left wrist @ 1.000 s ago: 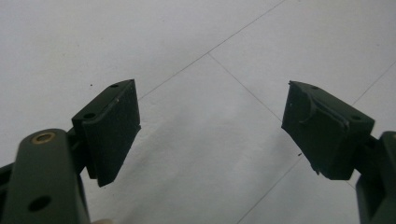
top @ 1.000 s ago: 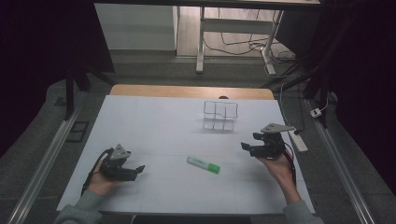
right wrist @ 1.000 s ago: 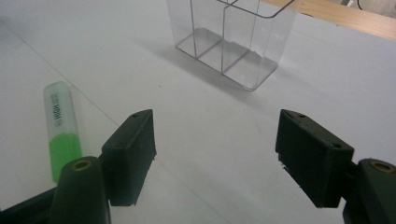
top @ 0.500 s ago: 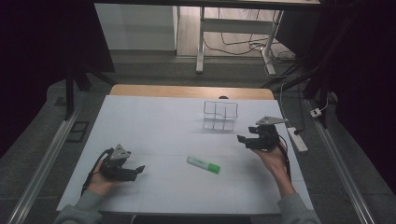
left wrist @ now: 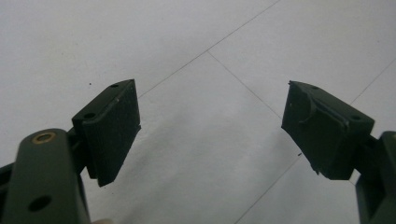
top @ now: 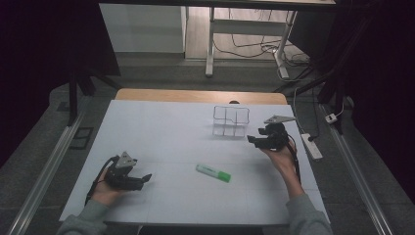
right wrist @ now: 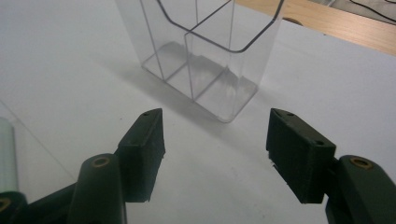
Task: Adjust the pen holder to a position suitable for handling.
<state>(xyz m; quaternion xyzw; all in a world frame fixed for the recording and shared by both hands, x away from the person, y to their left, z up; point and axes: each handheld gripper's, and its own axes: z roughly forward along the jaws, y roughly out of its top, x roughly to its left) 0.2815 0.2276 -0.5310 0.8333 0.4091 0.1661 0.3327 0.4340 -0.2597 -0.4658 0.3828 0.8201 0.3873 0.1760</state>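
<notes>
On the white table (top: 161, 132), seen from the high view:

Item 1, green highlighter (top: 213, 173). Lies flat near the table's centre, toward the person's edge, touching nothing. Long axis runs from about 10 o'clock to 4 o'clock, green cap at the 4 o'clock end.

Item 2, clear compartment organiser (top: 231, 121). Stands upright at about 1 o'clock from the highlighter, well apart from it; compartments look empty.

Item 3, right gripper (top: 253, 140). Held just beside the organiser, at its 4 o'clock corner. Jaws apart, nothing between them; in the right gripper view (right wrist: 212, 156) they face the organiser (right wrist: 205, 51) across bare table. The highlighter lies at about 8 o'clock from these jaws.

Item 4, left gripper (top: 145, 178). Rests low at the table's 7 o'clock corner. Jaws apart, empty; the left gripper view (left wrist: 212, 133) shows bare table between them. The highlighter lies at about 3 o'clock from these jaws, which point toward it.

Judgement: the two grippers stand at similar distances from the highlighter; a grasp would go best across its long axis.
</notes>
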